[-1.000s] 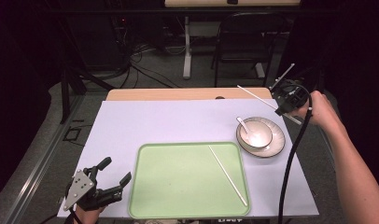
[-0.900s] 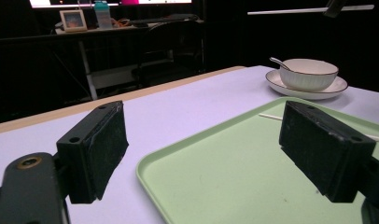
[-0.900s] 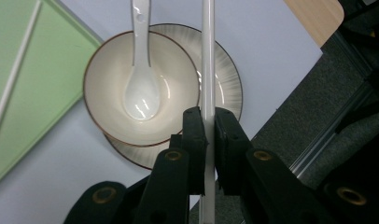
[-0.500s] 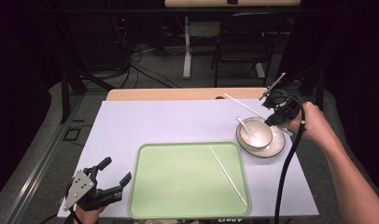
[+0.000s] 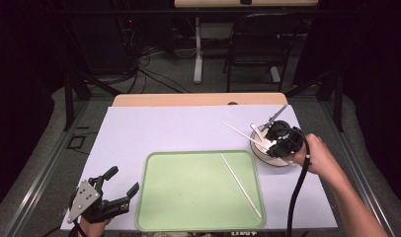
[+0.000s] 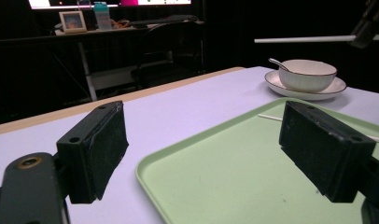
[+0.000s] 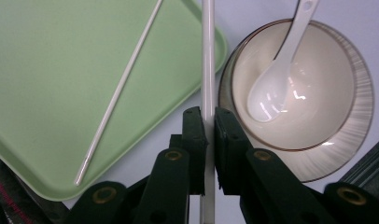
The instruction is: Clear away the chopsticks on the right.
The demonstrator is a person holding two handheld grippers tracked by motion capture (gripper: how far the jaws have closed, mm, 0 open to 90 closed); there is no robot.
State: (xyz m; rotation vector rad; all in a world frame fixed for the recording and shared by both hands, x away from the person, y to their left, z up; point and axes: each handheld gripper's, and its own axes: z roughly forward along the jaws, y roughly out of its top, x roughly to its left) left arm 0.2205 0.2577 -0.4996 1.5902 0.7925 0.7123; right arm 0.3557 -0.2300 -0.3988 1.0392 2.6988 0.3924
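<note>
Gripping a white chopstick (image 7: 207,70) between my right gripper's (image 7: 209,122) closed jaws, above the gap between green tray (image 7: 47,70) and bowl (image 7: 346,116); my left gripper (image 6: 204,135) rests open, empty.

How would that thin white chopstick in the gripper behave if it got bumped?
The chopstick looks stiff: it juts straight from the right gripper without sagging. Smooth and glossy, it could probably slip or swivel between the pads. Being slim and round, it would likely roll if dropped.

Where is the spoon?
In the high view the spoon sits in the bowl at the table's right side, just right of the green tray, under the right gripper.
</note>
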